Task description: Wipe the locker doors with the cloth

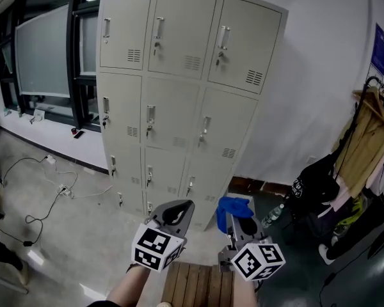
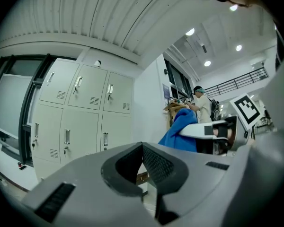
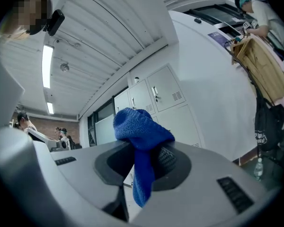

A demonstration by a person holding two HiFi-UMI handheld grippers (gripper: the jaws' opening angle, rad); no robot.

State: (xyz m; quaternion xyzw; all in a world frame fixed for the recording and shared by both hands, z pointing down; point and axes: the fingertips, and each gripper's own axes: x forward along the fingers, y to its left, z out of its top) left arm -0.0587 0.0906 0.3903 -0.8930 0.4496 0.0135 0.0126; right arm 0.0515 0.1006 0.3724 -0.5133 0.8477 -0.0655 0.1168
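Right hand-held gripper (image 3: pixel 144 157) pinches blue cloth (image 3: pixel 139 126) tight. Left hand-held gripper (image 2: pixel 142 161) closed, empty. Locker doors (image 1: pixel 179 94) ahead, well apart. Step close, press cloth flat, wipe each door.

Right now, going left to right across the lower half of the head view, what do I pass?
Floor cables → left gripper → right gripper holding the blue cloth → water bottle → black bag → hanging tan coat.
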